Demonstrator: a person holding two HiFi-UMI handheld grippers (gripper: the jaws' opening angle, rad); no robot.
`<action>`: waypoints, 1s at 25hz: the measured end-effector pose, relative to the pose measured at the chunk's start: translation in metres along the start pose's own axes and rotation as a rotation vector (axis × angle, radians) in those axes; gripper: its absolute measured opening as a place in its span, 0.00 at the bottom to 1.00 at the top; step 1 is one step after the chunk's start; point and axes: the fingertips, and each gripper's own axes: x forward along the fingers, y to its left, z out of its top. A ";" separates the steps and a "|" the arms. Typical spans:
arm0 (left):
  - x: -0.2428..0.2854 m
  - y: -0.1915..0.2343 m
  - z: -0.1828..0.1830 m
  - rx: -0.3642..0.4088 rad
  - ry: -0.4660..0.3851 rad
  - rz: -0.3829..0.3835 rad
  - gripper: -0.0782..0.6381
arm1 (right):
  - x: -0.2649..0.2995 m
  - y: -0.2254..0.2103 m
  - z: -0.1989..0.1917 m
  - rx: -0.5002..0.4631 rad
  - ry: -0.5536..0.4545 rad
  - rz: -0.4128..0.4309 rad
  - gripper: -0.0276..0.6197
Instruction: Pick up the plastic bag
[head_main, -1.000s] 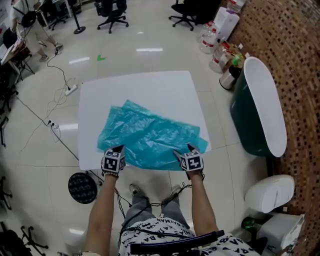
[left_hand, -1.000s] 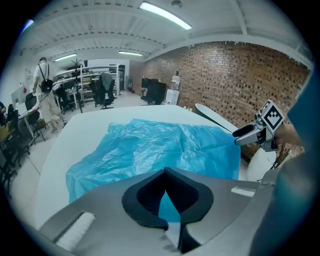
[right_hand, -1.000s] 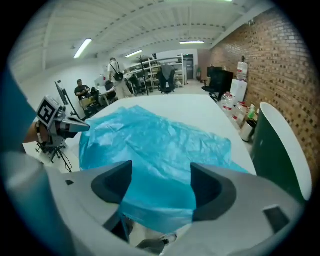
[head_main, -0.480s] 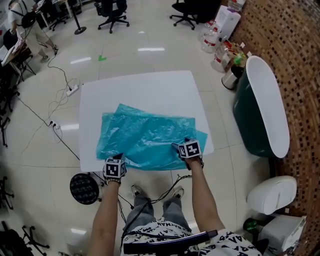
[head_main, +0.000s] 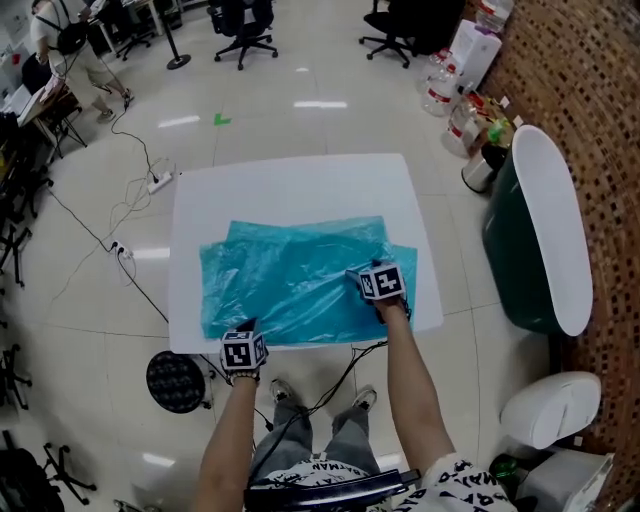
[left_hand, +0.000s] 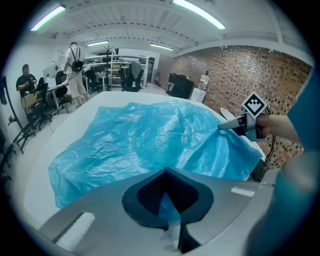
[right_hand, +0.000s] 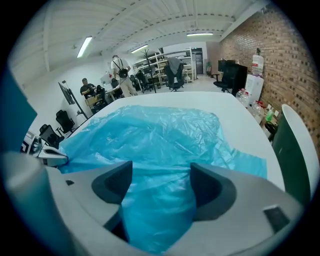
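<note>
A large teal plastic bag (head_main: 295, 275) lies spread and crumpled over the white table (head_main: 290, 185). My left gripper (head_main: 244, 328) sits at the table's near left edge, its jaws closed with a sliver of the bag's edge (left_hand: 145, 140) pinched between the pads (left_hand: 167, 200). My right gripper (head_main: 360, 275) rests on the bag's right part, away from the front edge. Its jaws (right_hand: 157, 185) stand wide apart with bag film (right_hand: 160, 135) lying loose between them, the pads not pressing on it. Each gripper shows in the other's view, the right gripper (left_hand: 227, 125) and the left gripper (right_hand: 50, 156).
A dark green bin with a white lid (head_main: 545, 240) stands right of the table, beside a brick wall (head_main: 590, 90). Bottles (head_main: 470, 110) cluster at the far right. A black round object (head_main: 175, 380) and cables (head_main: 130, 215) lie on the floor at left. Office chairs (head_main: 245, 20) stand far back.
My right gripper has moved from the bag's near edge forward onto the bag. My left gripper has slipped back to the table's front edge. The bag lies flatter and squarer.
</note>
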 end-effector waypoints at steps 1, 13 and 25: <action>0.002 0.000 0.002 -0.002 0.002 -0.002 0.11 | 0.000 -0.001 0.002 -0.003 -0.004 0.003 0.62; -0.052 -0.030 0.047 -0.055 -0.231 -0.103 0.11 | -0.106 0.042 0.012 0.109 -0.324 0.163 0.52; -0.143 -0.099 0.078 -0.015 -0.437 -0.172 0.11 | -0.215 0.120 0.008 -0.048 -0.559 0.123 0.05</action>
